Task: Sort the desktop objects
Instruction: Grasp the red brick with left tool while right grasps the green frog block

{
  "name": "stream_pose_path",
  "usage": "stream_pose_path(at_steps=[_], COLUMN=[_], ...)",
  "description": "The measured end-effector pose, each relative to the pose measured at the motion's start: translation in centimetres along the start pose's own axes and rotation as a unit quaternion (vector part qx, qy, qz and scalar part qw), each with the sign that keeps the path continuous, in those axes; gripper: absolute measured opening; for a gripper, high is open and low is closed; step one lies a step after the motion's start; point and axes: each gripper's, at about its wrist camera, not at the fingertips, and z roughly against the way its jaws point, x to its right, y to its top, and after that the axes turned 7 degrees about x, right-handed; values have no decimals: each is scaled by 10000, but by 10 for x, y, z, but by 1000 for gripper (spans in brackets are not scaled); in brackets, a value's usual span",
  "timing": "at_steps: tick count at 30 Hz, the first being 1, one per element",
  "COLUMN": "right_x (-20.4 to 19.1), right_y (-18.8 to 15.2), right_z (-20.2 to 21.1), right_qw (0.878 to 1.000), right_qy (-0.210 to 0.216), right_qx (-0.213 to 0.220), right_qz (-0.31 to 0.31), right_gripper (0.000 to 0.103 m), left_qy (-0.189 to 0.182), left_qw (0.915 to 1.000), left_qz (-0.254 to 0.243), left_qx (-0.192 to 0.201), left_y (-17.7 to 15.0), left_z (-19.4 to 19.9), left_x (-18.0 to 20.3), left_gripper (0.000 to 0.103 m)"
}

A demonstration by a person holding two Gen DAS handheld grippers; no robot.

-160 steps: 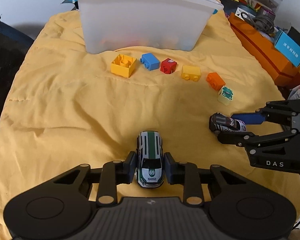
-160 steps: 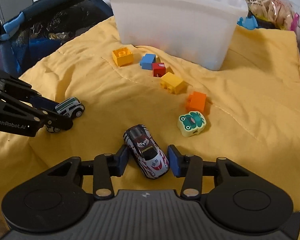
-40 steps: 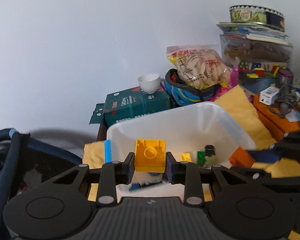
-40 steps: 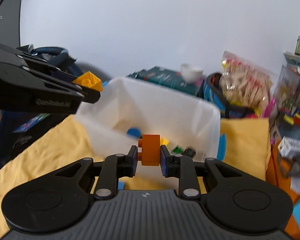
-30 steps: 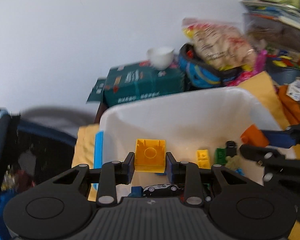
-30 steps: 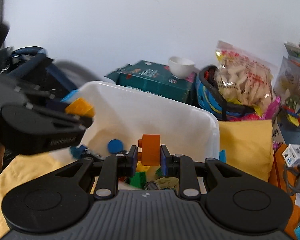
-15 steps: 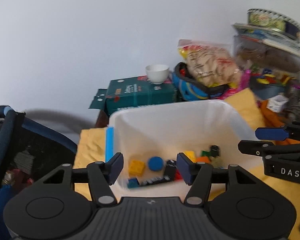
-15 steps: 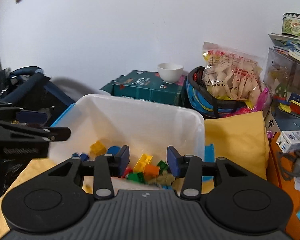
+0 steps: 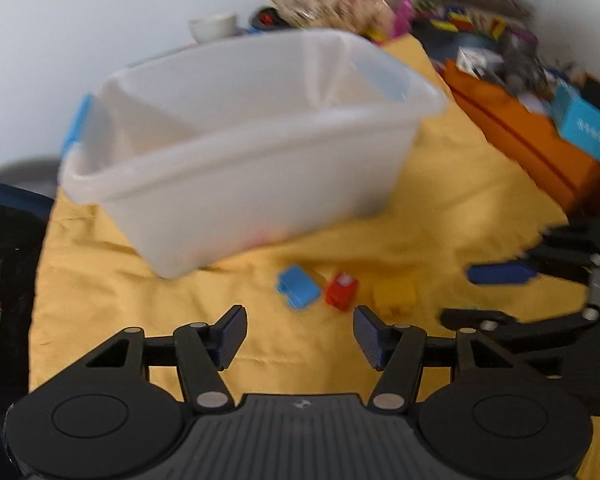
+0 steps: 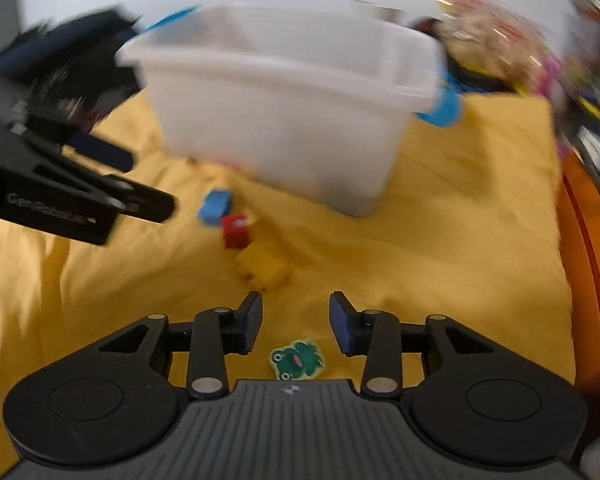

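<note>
left gripper [image 9: 299,334] wide apart, empty | right gripper [image 10: 295,322] empty, jaws closing | blue brick [image 9: 298,286], red brick [image 9: 341,291], yellow brick [image 9: 394,297] at 12 o'clock before white bin [image 9: 236,168] | risk: grippers colliding over adjacent bricks
</note>
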Motion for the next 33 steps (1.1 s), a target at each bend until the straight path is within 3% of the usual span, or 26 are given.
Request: stream_pose_path(at_steps=[2, 7, 12, 20, 28, 30, 33], right_x=[-6, 8, 11, 14, 13, 12, 10], right_y=[3, -17, -35, -45, -54, -54, -56], right_z=[-11, 6, -4, 18, 21, 19, 20], right_qw=[9995, 9994, 9981, 9974, 9968, 9968, 9967], right_qy=[-15, 57, 196, 164, 96, 77, 18], right_qx=[-236, -167, -322, -298, -363, -356, -322], right_qz=[215, -291, -494, -628, -708, -707, -738], right_gripper=[39, 42, 37, 37, 37, 37, 38], left_qy=[29, -315, -725, -1115, -995, -994, -1066], left_qw=[9999, 9992, 9971, 9926, 9928, 9935, 9927], left_qz=[-82, -204, -80, -304, -622, -510, -478], left_qx=[-97, -130, -223, -360, -230, -225, -285], left_y=[-4, -9, -7, 0, 13, 12, 9], left_z=[-2, -7, -22, -62, -83, -85, -77], left_x=[2, 10, 16, 12, 16, 14, 15], left_gripper=[62, 62, 62, 42, 41, 23, 22])
